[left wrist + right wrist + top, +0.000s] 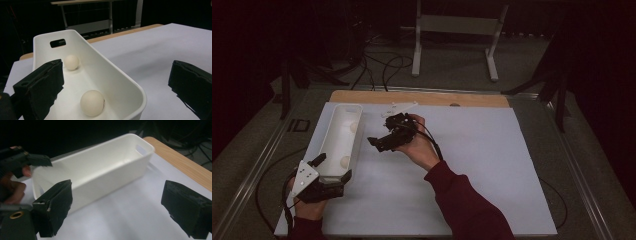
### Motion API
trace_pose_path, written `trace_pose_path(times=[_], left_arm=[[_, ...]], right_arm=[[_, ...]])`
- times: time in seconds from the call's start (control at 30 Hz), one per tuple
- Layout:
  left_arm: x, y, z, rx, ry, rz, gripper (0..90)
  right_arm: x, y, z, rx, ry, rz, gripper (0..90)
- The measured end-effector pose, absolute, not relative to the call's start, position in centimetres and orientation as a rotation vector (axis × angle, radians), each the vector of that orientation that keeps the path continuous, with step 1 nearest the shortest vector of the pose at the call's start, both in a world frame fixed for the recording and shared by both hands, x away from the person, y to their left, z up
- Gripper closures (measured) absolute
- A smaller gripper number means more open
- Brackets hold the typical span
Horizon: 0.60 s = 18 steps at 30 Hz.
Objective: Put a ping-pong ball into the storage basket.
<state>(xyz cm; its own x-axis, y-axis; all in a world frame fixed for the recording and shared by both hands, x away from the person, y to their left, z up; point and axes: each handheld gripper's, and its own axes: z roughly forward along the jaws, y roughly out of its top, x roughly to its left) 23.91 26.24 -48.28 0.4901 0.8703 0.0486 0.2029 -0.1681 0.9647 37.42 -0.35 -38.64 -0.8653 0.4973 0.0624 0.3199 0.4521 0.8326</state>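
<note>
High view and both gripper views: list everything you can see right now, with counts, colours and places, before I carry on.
bin: one, white, long, left part of the table.
balls: two, cream, inside the bin, apart from each other.
flat part: one, white, far edge of the board, beyond the right gripper.
table: one, white board, wooden strip at the far edge.
frame: one, white, on the floor beyond the table.
left gripper: black, open, astride the bin's near end.
right gripper: black, open, beside the bin.
</note>
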Motion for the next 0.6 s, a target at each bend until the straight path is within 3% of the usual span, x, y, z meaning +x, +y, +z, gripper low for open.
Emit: trace_pose_path(times=[0.6], left_arm=[[23.9, 26.3, -48.1, 1.64, 0.94, 0.756, 0.9]], right_arm=[[36.1, -10.1, -39.6, 0.877, 2.356, 1.316, 9.7]])
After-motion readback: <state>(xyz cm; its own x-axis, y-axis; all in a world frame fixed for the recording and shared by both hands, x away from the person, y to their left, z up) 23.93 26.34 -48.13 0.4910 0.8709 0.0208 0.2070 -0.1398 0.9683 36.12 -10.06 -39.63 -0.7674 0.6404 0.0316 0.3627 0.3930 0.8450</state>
